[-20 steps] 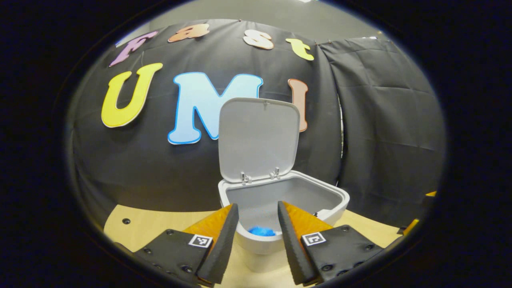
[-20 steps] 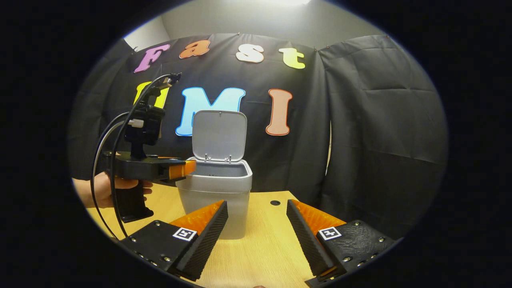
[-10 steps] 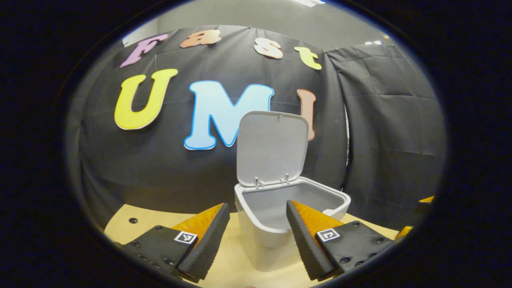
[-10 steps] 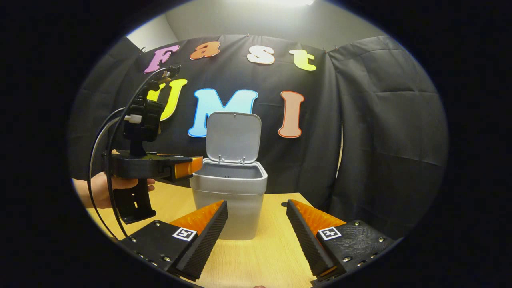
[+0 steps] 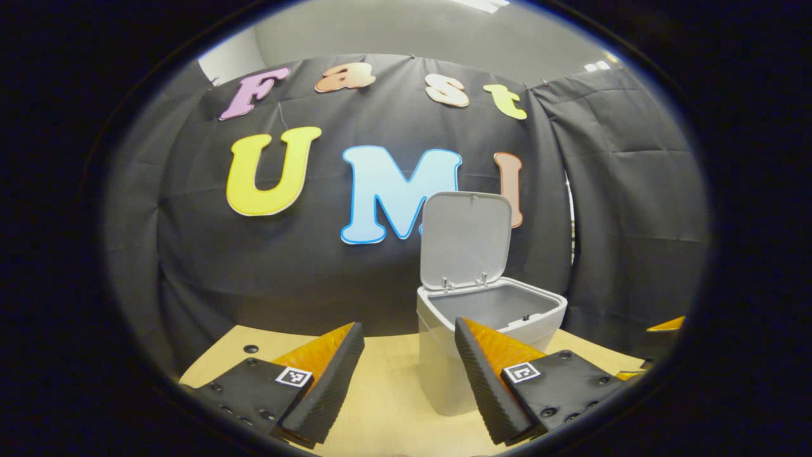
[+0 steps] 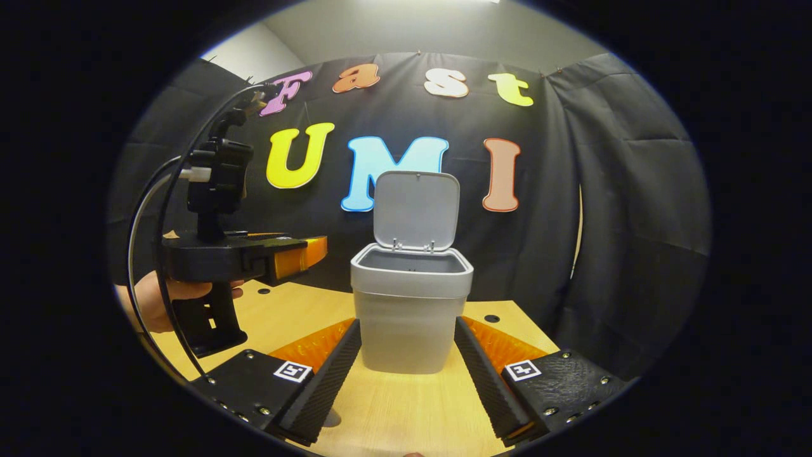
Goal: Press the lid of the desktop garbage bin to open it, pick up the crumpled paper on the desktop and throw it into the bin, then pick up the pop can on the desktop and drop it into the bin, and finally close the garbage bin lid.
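Grey plastic desktop bin [image 6: 411,317] on light wooden desk [image 6: 406,406], hinged lid [image 6: 415,209] upright; left tongs [image 5: 406,374] and right tongs [image 6: 407,368] both spread, empty.

In the left gripper view, the right finger [image 5: 488,374] of the left gripper [image 5: 406,374] covers part of the front wall of the garbage bin [image 5: 438,368] at lower centre; the bin floor is hidden behind its own rim, so its contents cannot be determined. At the right edge of that view, the right gripper [image 5: 660,333] is cut off, and its jaw state cannot be read there. In the right gripper view, the fingers of the right gripper [image 6: 406,374] hide the lower corners of the garbage bin [image 6: 411,311], and the interior is concealed below the rim. At left, the hand [image 6: 155,298] is largely hidden behind the handle of the left gripper [image 6: 304,252] and cut off at the edge.
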Available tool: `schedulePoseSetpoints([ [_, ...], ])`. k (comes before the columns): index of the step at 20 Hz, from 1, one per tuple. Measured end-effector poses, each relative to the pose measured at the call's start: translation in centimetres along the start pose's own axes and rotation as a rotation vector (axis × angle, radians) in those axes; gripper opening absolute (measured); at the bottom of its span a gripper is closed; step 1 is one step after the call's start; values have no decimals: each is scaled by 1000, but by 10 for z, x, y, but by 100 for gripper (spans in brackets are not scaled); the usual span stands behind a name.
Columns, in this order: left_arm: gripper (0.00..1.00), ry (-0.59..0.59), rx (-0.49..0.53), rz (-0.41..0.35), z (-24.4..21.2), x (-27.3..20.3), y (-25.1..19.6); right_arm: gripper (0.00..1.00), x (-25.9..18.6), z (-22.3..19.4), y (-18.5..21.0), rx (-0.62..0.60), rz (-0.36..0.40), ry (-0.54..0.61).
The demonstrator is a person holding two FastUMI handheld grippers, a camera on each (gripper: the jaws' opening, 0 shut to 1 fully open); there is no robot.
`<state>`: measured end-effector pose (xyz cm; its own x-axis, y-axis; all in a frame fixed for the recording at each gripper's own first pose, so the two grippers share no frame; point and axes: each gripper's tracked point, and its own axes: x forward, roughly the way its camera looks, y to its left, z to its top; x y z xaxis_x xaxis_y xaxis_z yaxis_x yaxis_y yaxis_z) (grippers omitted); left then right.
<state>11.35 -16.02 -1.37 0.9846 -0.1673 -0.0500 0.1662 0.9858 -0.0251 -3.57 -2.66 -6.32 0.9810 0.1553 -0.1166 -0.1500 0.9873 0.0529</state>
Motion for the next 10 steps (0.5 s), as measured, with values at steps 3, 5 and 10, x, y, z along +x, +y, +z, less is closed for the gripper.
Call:
schedulePoseSetpoints([
  [3,96,11,-7,23,-7,-21,10,95,-1,-12,19,0,59,41],
  [5,96,22,-11,39,-10,-35,18,95,-2,-20,31,-6,95,70],
  [10,96,14,17,68,-11,-60,41,95,-1,-44,63,0,163,158],
])
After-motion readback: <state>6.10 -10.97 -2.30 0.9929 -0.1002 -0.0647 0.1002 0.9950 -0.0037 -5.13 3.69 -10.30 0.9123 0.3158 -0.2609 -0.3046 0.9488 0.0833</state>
